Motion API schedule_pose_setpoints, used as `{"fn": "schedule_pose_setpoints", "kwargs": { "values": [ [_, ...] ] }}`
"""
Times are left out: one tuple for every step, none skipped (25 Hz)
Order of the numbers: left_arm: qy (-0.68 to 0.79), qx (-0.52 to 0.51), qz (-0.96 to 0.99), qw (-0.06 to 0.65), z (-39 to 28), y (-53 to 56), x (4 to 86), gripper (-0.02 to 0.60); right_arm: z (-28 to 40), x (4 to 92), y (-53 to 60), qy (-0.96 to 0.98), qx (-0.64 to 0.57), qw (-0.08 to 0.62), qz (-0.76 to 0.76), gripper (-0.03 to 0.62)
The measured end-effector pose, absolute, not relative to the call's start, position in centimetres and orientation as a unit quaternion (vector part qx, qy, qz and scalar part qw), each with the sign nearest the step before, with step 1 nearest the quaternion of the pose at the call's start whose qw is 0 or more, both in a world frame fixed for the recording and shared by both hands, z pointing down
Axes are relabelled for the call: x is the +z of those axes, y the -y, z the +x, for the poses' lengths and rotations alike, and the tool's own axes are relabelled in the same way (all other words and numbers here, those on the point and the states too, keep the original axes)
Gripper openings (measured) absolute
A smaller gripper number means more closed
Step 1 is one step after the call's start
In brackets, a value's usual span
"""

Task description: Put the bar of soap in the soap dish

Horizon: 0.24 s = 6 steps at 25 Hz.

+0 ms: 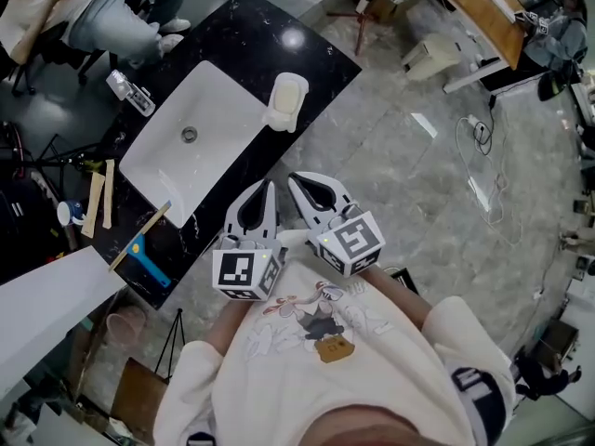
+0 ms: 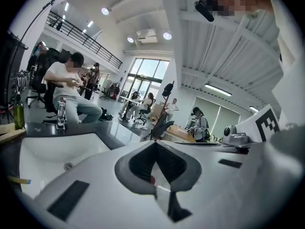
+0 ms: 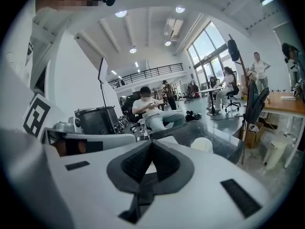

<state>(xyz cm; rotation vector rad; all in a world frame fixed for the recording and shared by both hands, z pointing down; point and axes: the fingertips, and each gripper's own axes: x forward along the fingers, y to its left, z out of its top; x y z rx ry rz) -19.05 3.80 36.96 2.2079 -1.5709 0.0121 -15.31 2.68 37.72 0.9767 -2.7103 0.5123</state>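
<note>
2 grippers (image 1: pixel 271 186) (image 1: pixel 292 178), fingers (image 2: pixel 142 165) together, empty

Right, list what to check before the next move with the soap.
1. Left tongs shut, nothing between them: ok.
2. Right tongs shut, nothing between them: ok.
3. Soap lying in the dish: ok.
4. Dish on the counter, beside the sink: ok.
5. Both tongs off the counter, near the chest: ok.
6. Soap seated flat in the dish: cannot tell, too small.
</note>
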Motion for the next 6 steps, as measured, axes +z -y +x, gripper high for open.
{"fn": "schedule_pose_setpoints", "kwargs": {
  "values": [
    [0.564,0.004,0.797,0.214,-18.5,-3.9,36.9,0.007,-15.0,37.7,-2.9,0.921,0.173,0.106,0.331,0.006],
    [0.562,0.005,0.8,0.211,-18.0,-3.9,36.9,0.006,-14.7,37.6,-3.0,0.921,0.171,0.105,0.333,0.006],
    [0.559,0.007,0.803,0.208,-17.5,-3.8,36.8,0.006,-14.2,37.5,-3.0,0.921,0.169,0.104,0.335,0.006],
    [0.555,0.009,0.806,0.206,-17.0,-3.8,36.8,0.006,-13.6,37.5,-3.0,0.92,0.169,0.103,0.339,0.006],
    [0.552,0.011,0.809,0.204,-16.5,-3.7,36.7,0.006,-13.0,37.5,-3.0,0.918,0.169,0.102,0.343,0.006],
    [0.548,0.013,0.811,0.202,-15.9,-3.7,36.7,0.006,-12.3,37.5,-3.0,0.917,0.169,0.102,0.347,0.006]
  ]
}}
